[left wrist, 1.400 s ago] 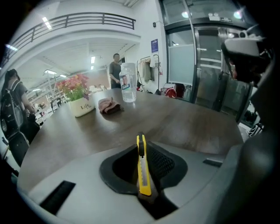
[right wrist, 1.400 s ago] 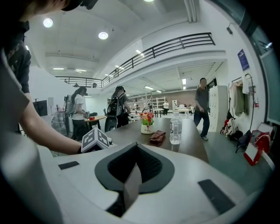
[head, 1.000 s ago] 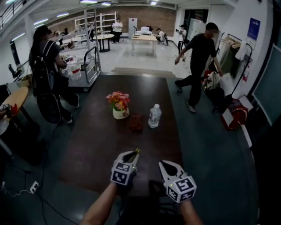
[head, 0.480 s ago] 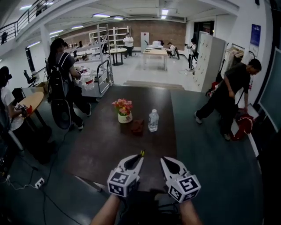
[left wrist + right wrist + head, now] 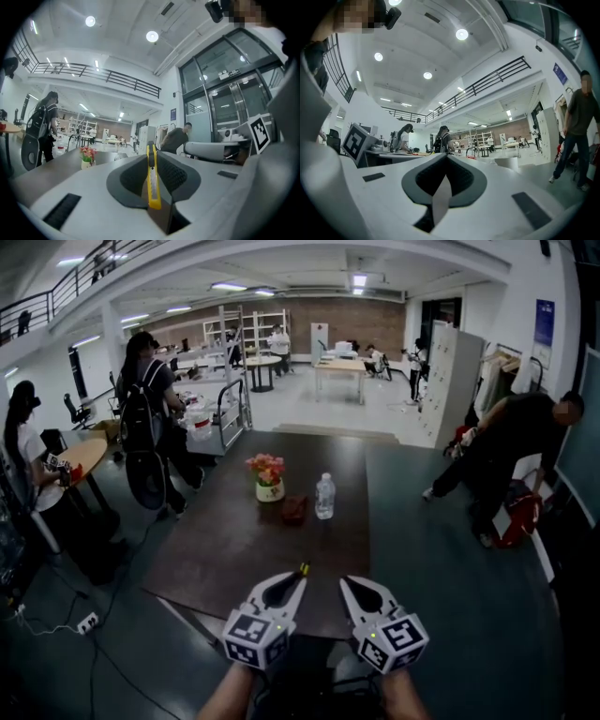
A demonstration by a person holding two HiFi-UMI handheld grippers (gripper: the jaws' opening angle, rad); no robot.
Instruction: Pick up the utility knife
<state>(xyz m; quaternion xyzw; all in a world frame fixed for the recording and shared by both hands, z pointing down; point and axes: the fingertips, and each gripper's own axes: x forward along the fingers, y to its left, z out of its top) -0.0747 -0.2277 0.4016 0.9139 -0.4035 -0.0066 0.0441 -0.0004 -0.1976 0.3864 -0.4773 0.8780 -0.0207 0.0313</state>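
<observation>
A yellow utility knife (image 5: 152,178) stands edge-on between the dark pads of my left gripper (image 5: 151,158), which is shut on it. In the head view its dark tip (image 5: 303,569) pokes out past the left gripper (image 5: 292,581), which hangs level above the near edge of the dark table (image 5: 216,559). My right gripper (image 5: 351,585) hovers close beside it on the right. In the right gripper view the right gripper (image 5: 445,157) has its tips together with nothing between them.
Farther along the table stand a pot of flowers (image 5: 269,479), a clear water bottle (image 5: 324,496) and a small dark red object (image 5: 293,510). A person with a backpack (image 5: 150,427) stands left of the table. Another person (image 5: 511,456) bends over at the right.
Both grippers have risen and drawn back from the table, the knife still in the left one. The table now looks farther away. The person at the right walked right and bent over.
</observation>
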